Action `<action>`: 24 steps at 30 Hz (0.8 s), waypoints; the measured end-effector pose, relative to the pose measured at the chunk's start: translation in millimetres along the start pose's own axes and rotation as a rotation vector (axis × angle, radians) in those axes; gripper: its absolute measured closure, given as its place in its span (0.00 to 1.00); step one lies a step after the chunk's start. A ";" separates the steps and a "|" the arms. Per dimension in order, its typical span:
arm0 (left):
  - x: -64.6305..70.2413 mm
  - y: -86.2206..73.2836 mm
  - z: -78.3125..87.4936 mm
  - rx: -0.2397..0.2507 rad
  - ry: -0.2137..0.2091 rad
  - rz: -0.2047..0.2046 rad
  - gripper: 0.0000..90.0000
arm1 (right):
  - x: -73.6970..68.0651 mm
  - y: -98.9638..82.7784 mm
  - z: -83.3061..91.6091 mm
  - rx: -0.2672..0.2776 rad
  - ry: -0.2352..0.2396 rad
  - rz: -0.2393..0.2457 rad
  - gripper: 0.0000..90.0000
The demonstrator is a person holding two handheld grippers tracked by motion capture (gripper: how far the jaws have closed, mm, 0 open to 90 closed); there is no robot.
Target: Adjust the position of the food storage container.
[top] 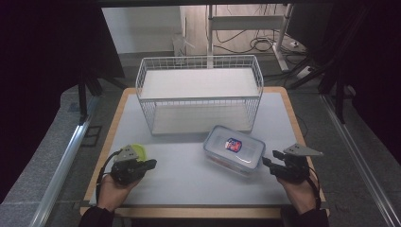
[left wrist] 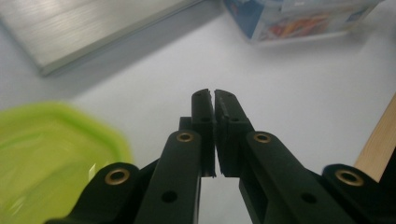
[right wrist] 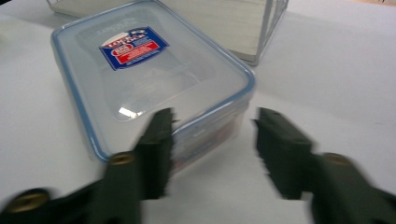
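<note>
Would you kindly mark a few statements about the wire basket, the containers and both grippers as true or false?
1. The left gripper has its jaws closed on nothing. True.
2. The right gripper is shut. False: its jaws stand apart, pointing at the clear rectangular plastic container with a blue-rimmed lid.
3. That container sits inside the white wire basket. False: it lies on the white table, in front of the basket.
4. A lime-green plastic lid lies beside the left gripper. True.

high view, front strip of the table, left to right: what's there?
Left gripper, with a green lid just behind it → clear lidded box → right gripper. The wire basket sits farther back, spanning the middle, so it's left out of the order.
</note>
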State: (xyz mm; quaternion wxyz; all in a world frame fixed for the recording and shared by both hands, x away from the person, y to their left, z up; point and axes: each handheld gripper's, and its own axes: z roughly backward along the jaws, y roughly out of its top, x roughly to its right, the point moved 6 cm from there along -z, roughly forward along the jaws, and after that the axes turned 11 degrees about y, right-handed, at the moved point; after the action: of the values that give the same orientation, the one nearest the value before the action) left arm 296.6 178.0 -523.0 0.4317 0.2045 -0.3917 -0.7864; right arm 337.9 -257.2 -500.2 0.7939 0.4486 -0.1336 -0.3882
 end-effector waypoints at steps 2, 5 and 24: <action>6.1 6.7 -6.8 0.008 -0.009 0.000 0.98 | 5.2 -0.7 -0.3 -0.015 -0.003 -0.017 0.75; 16.8 16.5 -18.8 0.012 -0.021 -0.003 0.99 | 11.3 -3.2 -5.4 -0.044 0.006 -0.041 0.92; 44.3 58.7 -93.7 -0.010 0.006 -0.036 0.99 | 38.8 3.9 -46.3 -0.141 -0.027 -0.122 1.00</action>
State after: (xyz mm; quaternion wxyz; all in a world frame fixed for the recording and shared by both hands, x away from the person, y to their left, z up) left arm 364.8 80.8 -532.8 0.4195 0.2118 -0.3827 -0.7954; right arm 391.5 -256.4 -528.3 0.7965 0.3935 -0.0892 -0.4502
